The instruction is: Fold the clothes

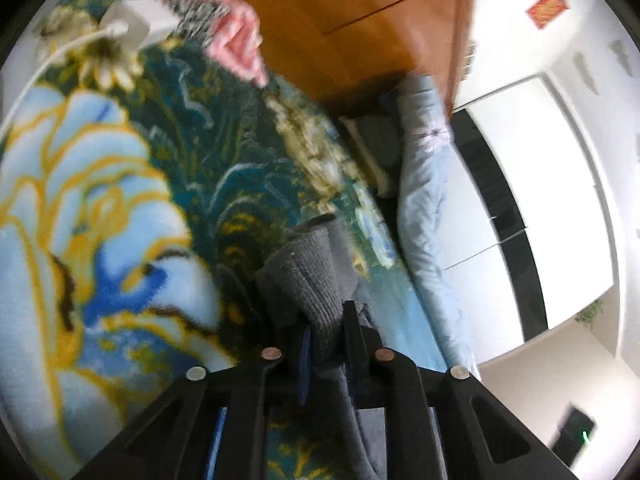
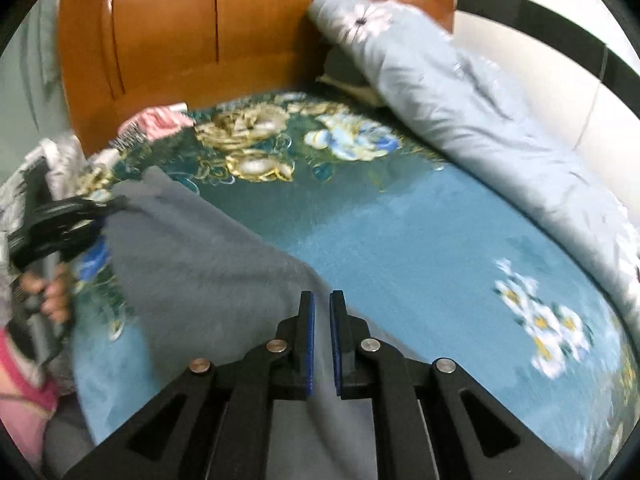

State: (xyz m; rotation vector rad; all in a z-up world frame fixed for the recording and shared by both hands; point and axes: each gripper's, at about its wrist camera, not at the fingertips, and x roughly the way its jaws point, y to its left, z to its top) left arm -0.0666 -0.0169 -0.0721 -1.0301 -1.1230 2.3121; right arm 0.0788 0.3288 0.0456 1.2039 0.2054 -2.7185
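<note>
Under both of my grippers lies the teal plush blanket with large blue, white and gold flowers (image 2: 400, 248), spread across the bed in front of the glossy orange-brown wooden headboard (image 2: 180, 40). A pale blue quilted duvet with a printed flower (image 2: 460, 112) is bunched along the far side.

The grey knitted garment (image 2: 192, 264) is what I am folding. It hangs in a slack sheet just above the blanket, stretched between my two grippers. I judge it light, soft and limp: it will sag wherever it is unsupported and will not keep a crease unaided. The knit looks grippy rather than slippery. Hems, cuffs or corners are the best places to hold it, pinched through a doubled edge.

My right gripper (image 2: 322, 300) shows its blue-padded jaws nearly together, with grey fabric running between them, so I read it as clamped on the garment. My left gripper (image 1: 326, 312) is closed on a ribbed cuff or edge that stands up past the fingers.

Only the right view shows the whole span of cloth and my left hand (image 2: 48, 292) on its handle. Only the left view shows the rib texture up close, a white plug with its cable (image 1: 136, 20) and pink striped cloth (image 1: 236, 40) near the headboard.
</note>
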